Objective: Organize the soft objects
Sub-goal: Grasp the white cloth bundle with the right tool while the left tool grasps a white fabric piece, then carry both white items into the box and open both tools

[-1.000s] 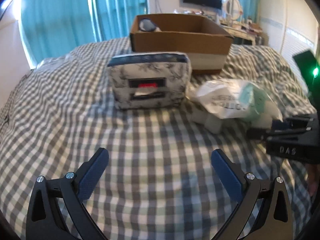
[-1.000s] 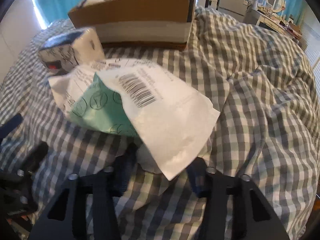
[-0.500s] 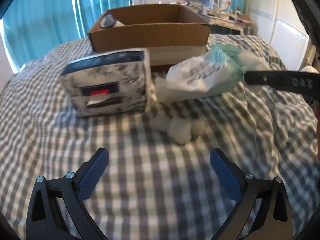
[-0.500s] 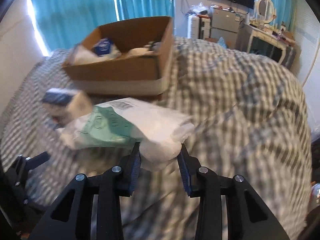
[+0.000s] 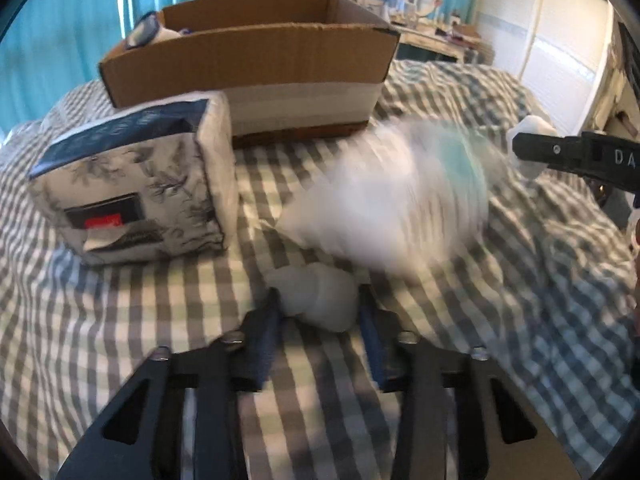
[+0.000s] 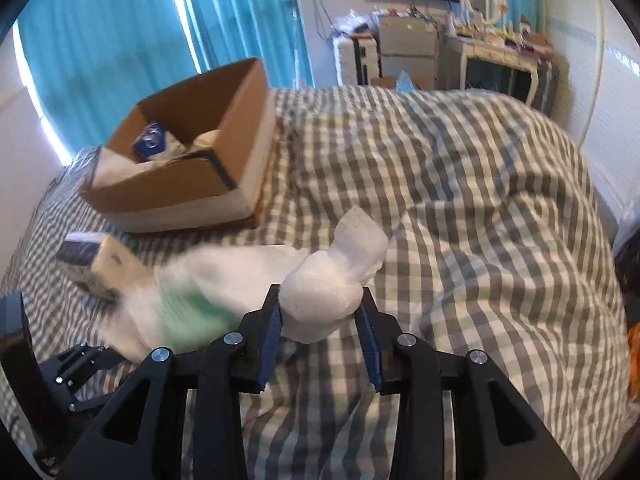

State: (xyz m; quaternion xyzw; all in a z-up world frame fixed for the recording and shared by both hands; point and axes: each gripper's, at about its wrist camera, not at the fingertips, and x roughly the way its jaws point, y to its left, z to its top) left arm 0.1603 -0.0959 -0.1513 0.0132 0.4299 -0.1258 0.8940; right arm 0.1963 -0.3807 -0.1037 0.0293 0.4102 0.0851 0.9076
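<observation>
Right gripper (image 6: 320, 312) pinching the white bag (image 6: 332, 292) over the bed (image 6: 460, 200). Left gripper (image 5: 320, 312) closing on a white wad (image 5: 320, 296) near the cardboard box (image 5: 248, 52).

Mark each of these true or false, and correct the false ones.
1. The cardboard box sits on the checked bedspread. True.
2. The right tool is open and empty. False: it is shut on a white bundle.
3. The box is empty. False: packs lie inside.
4. The left tool grips a white lump. True.
5. The floral tissue pack is inside the box. False: it sits on the bedspread in front of it.
</observation>
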